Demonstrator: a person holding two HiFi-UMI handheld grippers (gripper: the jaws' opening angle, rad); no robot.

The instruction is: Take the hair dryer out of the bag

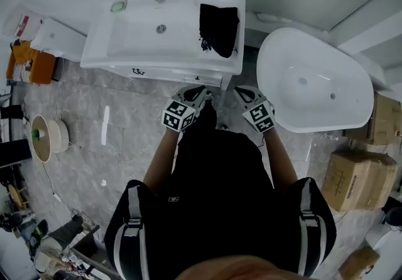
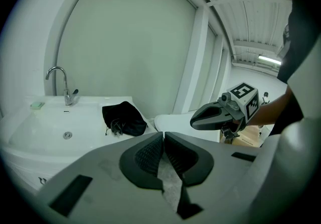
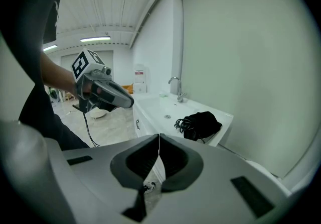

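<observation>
The bag (image 1: 219,29) lies untouched on the sink (image 1: 125,43), dryer probably inside. Left gripper (image 2: 163,143) and right gripper (image 3: 159,150): jaws pressed together, empty.

Blk tee (image 1: 220,184), white-striped sleeves (image 1: 129,222), grey left gripper (image 1: 201,90), right gripper (image 1: 242,91), b/w marker cubes (image 1: 179,115)

White sink (image 1: 129,43) beside white bathtub (image 1: 276,93)

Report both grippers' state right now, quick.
Left gripper: closed, nothing held.
Right gripper: closed, nothing held.
</observation>
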